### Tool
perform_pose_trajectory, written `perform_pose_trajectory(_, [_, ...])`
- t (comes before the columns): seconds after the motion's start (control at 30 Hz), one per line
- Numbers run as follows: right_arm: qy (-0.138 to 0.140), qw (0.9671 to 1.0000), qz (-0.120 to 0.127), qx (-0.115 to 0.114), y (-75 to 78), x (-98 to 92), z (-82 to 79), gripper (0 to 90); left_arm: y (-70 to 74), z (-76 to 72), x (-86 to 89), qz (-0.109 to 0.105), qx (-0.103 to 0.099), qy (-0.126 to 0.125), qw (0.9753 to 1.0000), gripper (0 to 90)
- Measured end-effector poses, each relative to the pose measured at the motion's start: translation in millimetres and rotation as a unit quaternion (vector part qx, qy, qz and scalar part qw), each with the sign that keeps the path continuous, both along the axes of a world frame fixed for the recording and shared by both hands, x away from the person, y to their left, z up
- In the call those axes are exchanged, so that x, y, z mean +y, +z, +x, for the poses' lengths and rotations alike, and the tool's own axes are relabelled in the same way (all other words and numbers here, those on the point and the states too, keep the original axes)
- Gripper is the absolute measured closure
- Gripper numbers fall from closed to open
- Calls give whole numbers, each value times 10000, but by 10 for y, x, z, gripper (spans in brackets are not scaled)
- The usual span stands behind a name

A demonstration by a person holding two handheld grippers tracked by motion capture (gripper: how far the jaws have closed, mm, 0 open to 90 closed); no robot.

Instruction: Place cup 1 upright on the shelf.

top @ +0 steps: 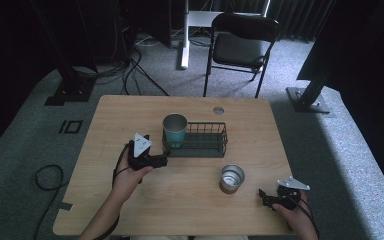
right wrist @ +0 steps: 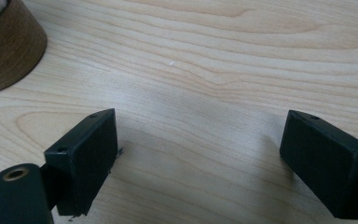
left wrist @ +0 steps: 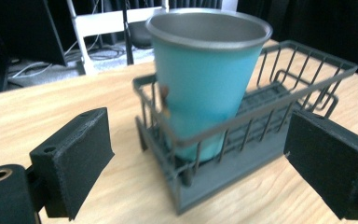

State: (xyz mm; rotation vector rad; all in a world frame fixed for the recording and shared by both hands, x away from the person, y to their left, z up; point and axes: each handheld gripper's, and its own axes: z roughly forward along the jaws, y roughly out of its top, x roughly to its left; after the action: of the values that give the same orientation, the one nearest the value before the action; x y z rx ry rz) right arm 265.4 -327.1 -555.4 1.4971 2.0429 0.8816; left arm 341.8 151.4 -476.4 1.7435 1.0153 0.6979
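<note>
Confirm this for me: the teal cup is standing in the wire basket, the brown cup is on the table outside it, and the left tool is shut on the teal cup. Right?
Not quite. The left tool is open, its jaws spread wide short of the wire basket, holding nothing, as the left gripper view shows. The rest holds: the teal cup stands in the basket, and the brown cup sits on the table outside it.

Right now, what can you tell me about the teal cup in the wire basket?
The teal cup is a tapered tumbler, wider at the mouth, with a grey metallic-looking rim and inside. It stands mouth up, leaning slightly, in the left end of the dark wire basket on the wooden table, its lower part behind the wires. A small brownish mark shows on its side. The left gripper, fingers open, sits just short of the basket and touches neither.
</note>
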Motion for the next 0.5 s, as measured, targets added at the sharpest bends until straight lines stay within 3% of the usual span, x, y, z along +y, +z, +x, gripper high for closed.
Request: perform_pose_trajectory(0.5, [-1, 10000, 0, 0, 0, 0, 0, 108, -202, -225, 401, 98, 211, 126, 9997, 83])
